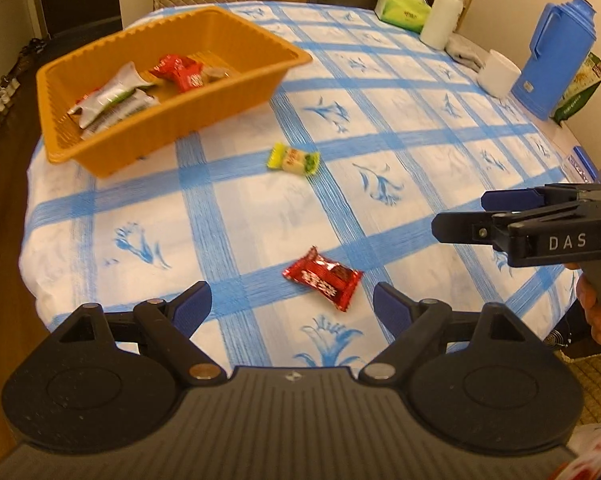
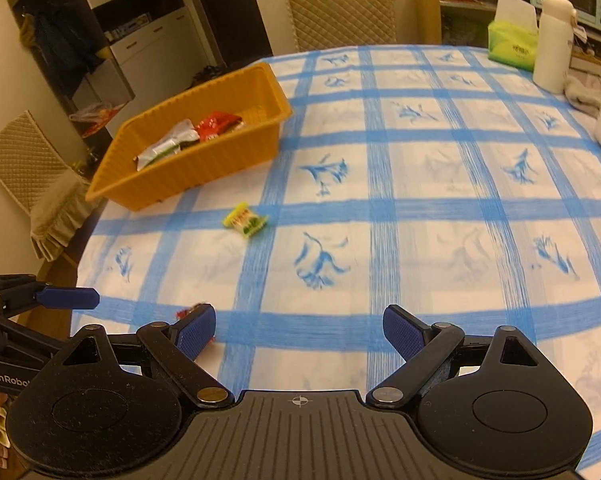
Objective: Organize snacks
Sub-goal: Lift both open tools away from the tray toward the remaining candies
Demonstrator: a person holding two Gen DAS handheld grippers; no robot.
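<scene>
An orange basket [image 1: 100, 160] [image 2: 204, 172] stands on the blue-checked tablecloth at the far left and holds several wrapped snacks [image 1: 112, 98] [image 2: 216, 124]. A yellow-green candy [image 1: 293, 159] [image 2: 245, 219] lies on the cloth in front of the basket. A red wrapped snack [image 1: 323, 278] lies just ahead of my left gripper [image 1: 292, 308], which is open and empty. My right gripper [image 2: 299, 332] is open and empty above the cloth; the red snack's edge [image 2: 188, 312] peeks out behind its left finger. The right gripper also shows side-on in the left wrist view [image 1: 500, 216].
At the far right stand a blue jug [image 1: 556, 56], a white cup [image 1: 499, 73], a white bottle [image 1: 446, 14] [image 2: 552, 44] and a green tissue pack [image 1: 406, 10] [image 2: 512, 44]. Padded chairs [image 2: 340, 4] surround the table. The table edge drops off at left.
</scene>
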